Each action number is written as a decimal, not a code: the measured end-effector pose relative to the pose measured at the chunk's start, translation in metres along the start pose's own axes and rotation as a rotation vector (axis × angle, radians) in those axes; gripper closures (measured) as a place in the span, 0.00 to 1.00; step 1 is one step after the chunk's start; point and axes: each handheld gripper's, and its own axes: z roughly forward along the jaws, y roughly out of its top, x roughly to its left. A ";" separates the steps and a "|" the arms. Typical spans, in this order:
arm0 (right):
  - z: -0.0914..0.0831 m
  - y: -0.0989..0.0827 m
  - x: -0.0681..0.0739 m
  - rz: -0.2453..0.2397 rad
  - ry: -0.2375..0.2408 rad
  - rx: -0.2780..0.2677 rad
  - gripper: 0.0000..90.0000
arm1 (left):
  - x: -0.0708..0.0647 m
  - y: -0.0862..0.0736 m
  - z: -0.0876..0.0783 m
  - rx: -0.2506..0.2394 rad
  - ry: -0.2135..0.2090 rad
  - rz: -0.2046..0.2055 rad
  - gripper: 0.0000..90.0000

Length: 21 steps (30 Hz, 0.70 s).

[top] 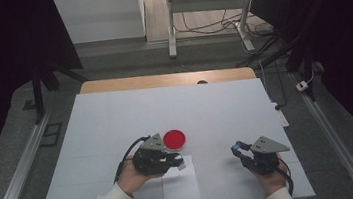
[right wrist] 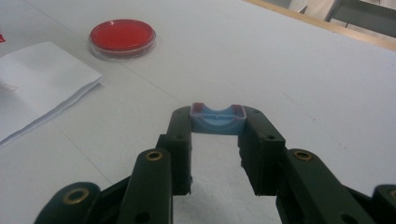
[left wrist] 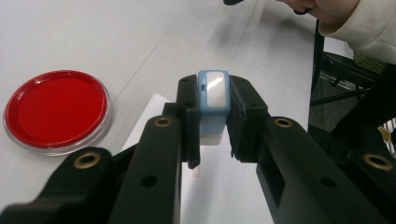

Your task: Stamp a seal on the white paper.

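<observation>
The red dish (top: 174, 139) sits on the white table (top: 116, 116) just beyond your left gripper (top: 177, 161), and the sheet of paper (top: 180, 184) lies flat under and in front of that gripper, toward the near edge. Nothing lies between your two hands. Your left gripper points right, low over the paper, clenched on a small blue and white block (left wrist: 213, 95) held upright between its jaw tips. Your right gripper (top: 236, 149), well apart at the near right, points left and far, tilted down toward the table, and it grips a small blue cap (right wrist: 217, 118) crosswise at its tips.
</observation>
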 end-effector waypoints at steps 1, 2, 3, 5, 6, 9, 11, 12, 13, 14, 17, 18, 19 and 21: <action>0.000 0.000 0.000 -0.002 0.000 0.003 0.73 | 0.000 -0.001 0.000 0.002 0.000 0.000 0.83; 0.000 0.000 0.001 -0.003 0.001 0.004 0.73 | 0.000 -0.001 0.001 0.005 0.001 0.000 0.83; 0.000 0.000 0.001 -0.005 0.001 0.005 0.73 | 0.000 -0.002 0.001 0.007 0.002 -0.002 0.83; 0.001 0.000 0.001 -0.004 0.003 0.005 0.73 | 0.001 -0.003 0.003 0.015 0.002 -0.004 0.83; 0.001 -0.001 0.001 -0.003 0.003 0.004 0.73 | 0.001 -0.004 0.005 0.021 0.002 -0.003 0.83; 0.000 0.000 0.000 -0.003 0.002 0.004 0.73 | 0.000 -0.006 0.008 0.043 0.007 0.005 0.83; 0.000 -0.001 0.000 -0.002 0.003 -0.001 0.73 | 0.000 -0.007 0.010 0.052 0.009 0.007 0.83; 0.001 -0.001 0.000 -0.002 0.003 0.000 0.73 | -0.001 -0.007 0.011 0.053 0.009 0.004 0.83; 0.001 -0.001 0.000 -0.003 0.002 0.004 0.73 | -0.001 -0.008 0.012 0.058 0.009 0.007 0.83; 0.001 0.000 0.001 -0.004 0.002 0.006 0.73 | -0.002 -0.009 0.013 0.065 0.010 0.011 0.83; 0.001 0.000 0.001 -0.007 0.000 0.009 0.73 | -0.003 -0.010 0.014 0.078 0.026 0.020 0.83; 0.001 0.000 0.001 -0.007 0.002 0.007 0.73 | -0.003 -0.010 0.014 0.078 0.027 0.019 0.83; 0.001 0.000 0.001 -0.007 0.001 0.006 0.73 | -0.003 -0.011 0.014 0.077 0.029 0.018 0.83; 0.001 0.000 0.001 -0.005 0.001 0.006 0.73 | -0.001 -0.013 0.016 0.079 0.035 0.018 0.83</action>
